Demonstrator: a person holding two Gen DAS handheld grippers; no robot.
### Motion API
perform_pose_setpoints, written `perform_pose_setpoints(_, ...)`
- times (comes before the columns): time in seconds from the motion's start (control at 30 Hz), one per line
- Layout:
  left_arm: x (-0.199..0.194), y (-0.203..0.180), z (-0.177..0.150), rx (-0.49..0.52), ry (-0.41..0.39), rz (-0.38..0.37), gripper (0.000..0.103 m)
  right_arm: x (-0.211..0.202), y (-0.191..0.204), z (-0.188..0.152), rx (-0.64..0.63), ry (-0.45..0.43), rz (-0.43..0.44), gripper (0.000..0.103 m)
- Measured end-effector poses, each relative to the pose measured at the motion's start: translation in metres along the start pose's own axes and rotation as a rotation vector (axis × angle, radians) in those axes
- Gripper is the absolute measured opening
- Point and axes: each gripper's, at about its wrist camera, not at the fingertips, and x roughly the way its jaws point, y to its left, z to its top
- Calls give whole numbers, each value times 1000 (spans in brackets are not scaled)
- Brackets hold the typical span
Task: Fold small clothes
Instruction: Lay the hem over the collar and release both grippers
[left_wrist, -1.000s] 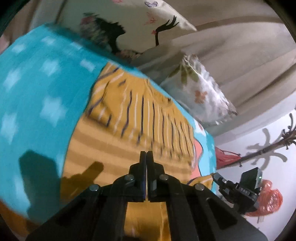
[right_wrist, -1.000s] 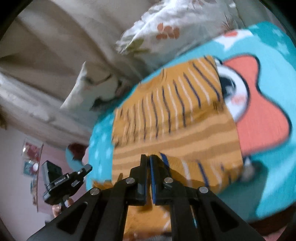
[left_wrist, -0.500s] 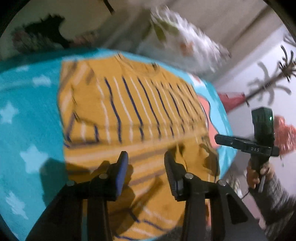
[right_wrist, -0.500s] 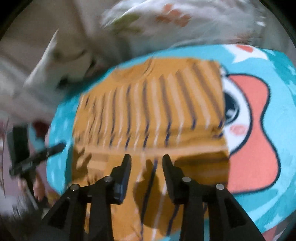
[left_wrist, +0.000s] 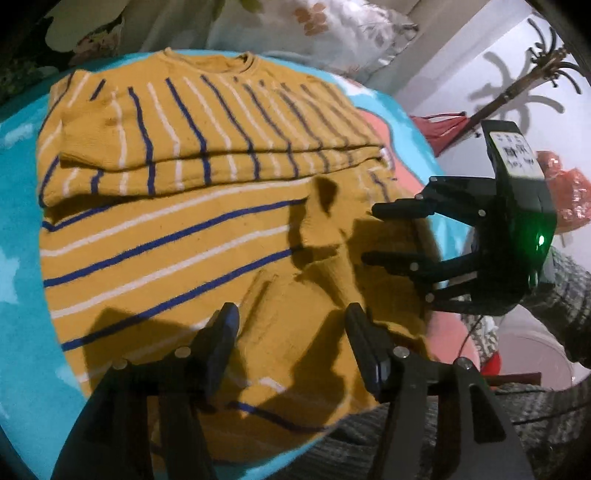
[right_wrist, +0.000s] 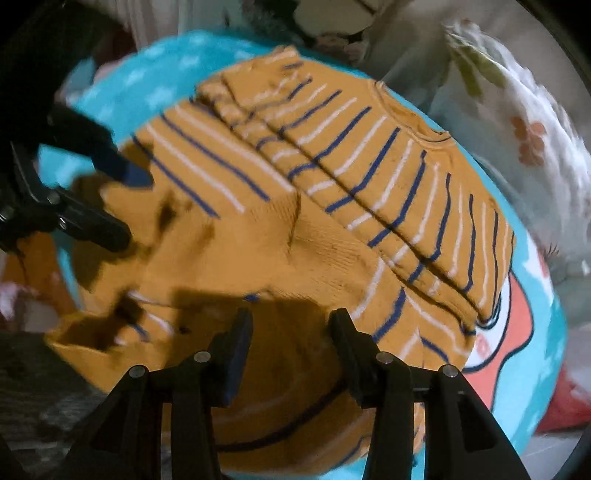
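Knitwear: mustard striped sweater (left_wrist: 177, 236) lies flat on turquoise blanket (left_wrist: 22, 206), upper part already folded down into a thick band, lower hem toward the person. Floral pillow (left_wrist: 317, 33) beyond the neckline. Left gripper (left_wrist: 291, 332) and right gripper (right_wrist: 290, 334) both hover over the near plain section; jaws of each are opening, nothing between them, pads clear of the cloth. Judgement: fabric is soft, light, limp and stretchy, with enough knit texture to resist slipping. Best hold is probably a pinch at the hem corners or the doubled fold edge, both layers together, lifted evenly to avoid sagging.
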Motion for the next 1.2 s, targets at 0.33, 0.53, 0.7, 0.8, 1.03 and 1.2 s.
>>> perform_pose_setpoints(0.33, -43, 1, -25, -191, -135, 48, 5, -23, -37, -29, 273, -59, 133, 8)
perform_pose_setpoints(0.53, -136, 19, -31, -351, -386, 31, 5, -104, -88, -53, 534, -266, 176, 8)
perform_pose_setpoints(0.7, -161, 44, 18, -383, -472, 15, 5, -141, -139, -31, 703, -400, 180, 8)
perform_pose_setpoints(0.8, -146, 62, 64, -387, -462, 4, 5, -130, -166, -4, 777, -402, 181, 8)
perform_pose_setpoints(1.03, -71, 120, 146, -376, -298, 108, 5, -34, -213, 43, 906, -246, 98, 8)
perform_pose_setpoints(1.2, -29, 156, 165, -406, -211, 133, 5, 30, -229, 60, 952, -107, 4, 8)
